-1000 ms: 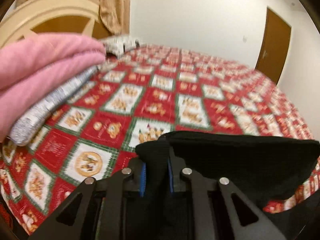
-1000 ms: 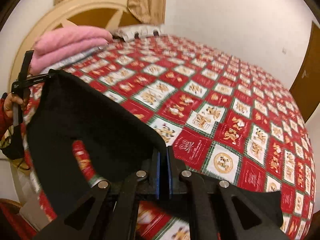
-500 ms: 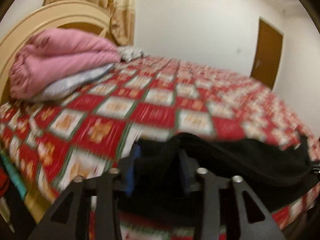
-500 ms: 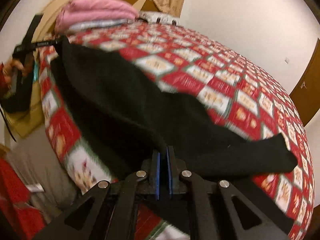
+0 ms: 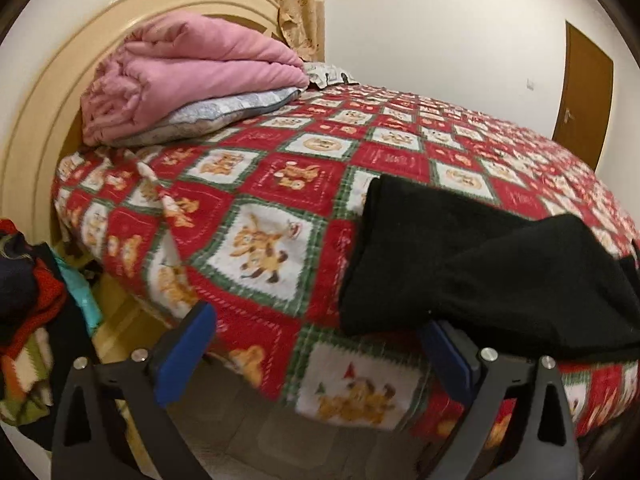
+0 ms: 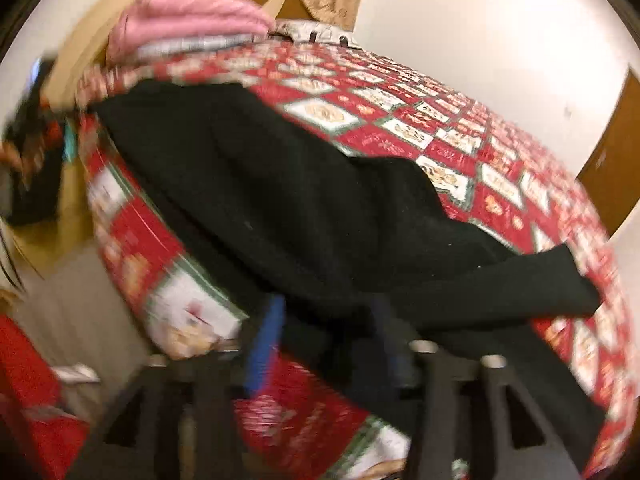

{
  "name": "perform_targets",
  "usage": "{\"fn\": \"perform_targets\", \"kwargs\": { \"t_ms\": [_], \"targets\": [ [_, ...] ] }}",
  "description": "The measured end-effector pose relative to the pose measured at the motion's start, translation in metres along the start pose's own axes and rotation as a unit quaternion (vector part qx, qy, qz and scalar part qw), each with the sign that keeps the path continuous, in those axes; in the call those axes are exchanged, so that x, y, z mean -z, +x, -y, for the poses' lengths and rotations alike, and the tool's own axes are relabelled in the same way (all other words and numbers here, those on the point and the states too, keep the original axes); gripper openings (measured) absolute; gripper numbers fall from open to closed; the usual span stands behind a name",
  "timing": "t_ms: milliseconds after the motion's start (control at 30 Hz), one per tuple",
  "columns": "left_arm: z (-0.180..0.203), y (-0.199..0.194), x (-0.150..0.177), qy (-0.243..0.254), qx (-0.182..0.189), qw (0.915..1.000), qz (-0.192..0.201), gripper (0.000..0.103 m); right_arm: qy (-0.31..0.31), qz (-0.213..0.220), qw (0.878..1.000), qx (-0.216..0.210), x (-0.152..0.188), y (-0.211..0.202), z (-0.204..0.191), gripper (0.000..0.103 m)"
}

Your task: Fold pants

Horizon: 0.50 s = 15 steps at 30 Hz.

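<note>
The black pants (image 5: 480, 264) lie spread along the near edge of the bed, over the red patchwork bedspread (image 5: 260, 208). My left gripper (image 5: 316, 320) is opening wide just off that edge. Only bedspread shows between its blue pads (image 5: 188, 352), and the pants' left corner rests against the right finger. In the blurred right wrist view the pants (image 6: 320, 208) stretch from the far left to a leg end at the right. My right gripper (image 6: 324, 320) is opening too. Black cloth still sits between its pads (image 6: 264, 344), which stand apart from it.
A folded pink blanket (image 5: 192, 76) lies on a grey pillow (image 5: 224, 112) against the cream headboard (image 5: 36, 128). A heap of coloured clothes (image 5: 28, 312) sits left of the bed. A brown door (image 5: 584, 92) is in the far wall.
Both grippers were shut on the black pants and have let go. The pants have dropped onto the bed's near edge, and both grippers have sunk toward that edge.
</note>
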<state>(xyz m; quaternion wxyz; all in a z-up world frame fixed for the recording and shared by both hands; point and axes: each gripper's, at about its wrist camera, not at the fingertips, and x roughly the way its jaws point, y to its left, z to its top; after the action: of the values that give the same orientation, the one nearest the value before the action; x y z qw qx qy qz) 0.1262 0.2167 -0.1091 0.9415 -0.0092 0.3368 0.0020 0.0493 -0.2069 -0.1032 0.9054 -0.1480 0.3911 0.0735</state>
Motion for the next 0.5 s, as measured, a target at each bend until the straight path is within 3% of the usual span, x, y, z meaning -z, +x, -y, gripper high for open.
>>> {"fn": "perform_targets", "kwargs": {
  "t_ms": [133, 233, 367, 500],
  "targets": [
    [0.003, -0.001, 0.003, 0.015, -0.008, 0.9998, 0.000, 0.102, 0.036, 0.038, 0.998, -0.025, -0.013, -0.021, -0.002, 0.064],
    [0.005, 0.005, 0.000, 0.014, 0.002, 0.9999, 0.001, 0.102, 0.043, 0.044, 0.997, -0.043, -0.022, -0.022, -0.009, 0.064],
    [0.012, 0.010, -0.023, 0.029, 0.006, 0.9989, 0.035, 0.102, 0.036, 0.041, 0.997, -0.057, -0.032, -0.016, -0.022, 0.064],
    [0.015, 0.023, -0.036, 0.101, -0.016, 0.9942, 0.035, 0.103, 0.021, 0.051, 0.995, -0.082, -0.041, -0.020, -0.033, 0.064]
  ]
}}
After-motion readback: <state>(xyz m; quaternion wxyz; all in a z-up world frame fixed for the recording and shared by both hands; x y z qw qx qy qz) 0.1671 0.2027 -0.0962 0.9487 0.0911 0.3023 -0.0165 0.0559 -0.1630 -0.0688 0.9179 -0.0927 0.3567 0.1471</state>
